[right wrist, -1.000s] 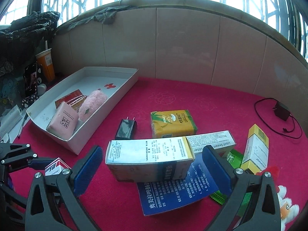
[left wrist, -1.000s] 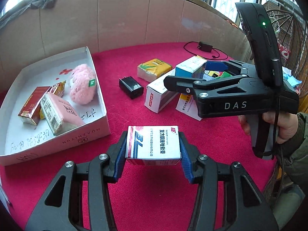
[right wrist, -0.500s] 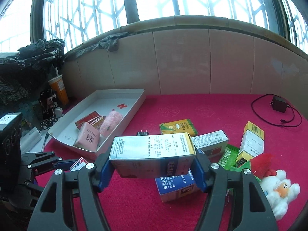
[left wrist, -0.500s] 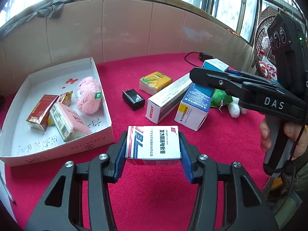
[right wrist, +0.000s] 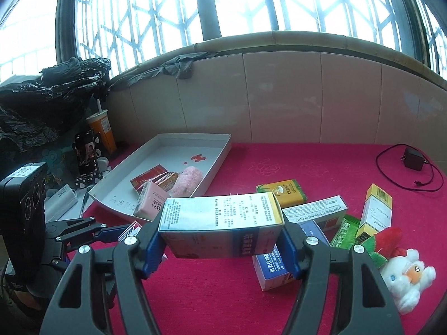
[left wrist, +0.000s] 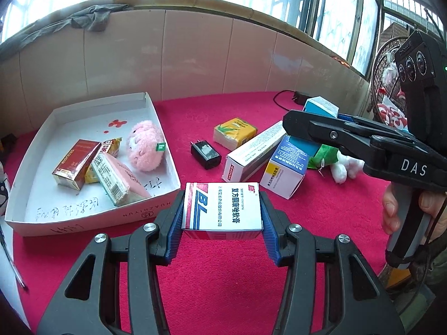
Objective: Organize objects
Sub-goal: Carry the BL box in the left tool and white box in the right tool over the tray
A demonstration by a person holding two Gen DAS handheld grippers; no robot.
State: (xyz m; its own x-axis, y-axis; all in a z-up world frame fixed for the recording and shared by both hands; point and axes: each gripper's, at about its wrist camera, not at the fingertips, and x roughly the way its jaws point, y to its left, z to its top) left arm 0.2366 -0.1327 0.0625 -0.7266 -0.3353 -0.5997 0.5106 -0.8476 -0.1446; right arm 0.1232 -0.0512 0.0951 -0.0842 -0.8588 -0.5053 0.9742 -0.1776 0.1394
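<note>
Now we hold two light, stiff cartons above the red cloth (left wrist: 223, 293): left gripper (left wrist: 222, 223) clenched on the small white box (left wrist: 222, 209), right gripper (right wrist: 220, 234) clenched on the long box (right wrist: 220, 217) by its ends; squeezed cardboard may dent; white tray (left wrist: 92, 223) near, its front right corner free

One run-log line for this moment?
left gripper: shut on white box | right gripper: shut on long box | tray: not reached
</note>
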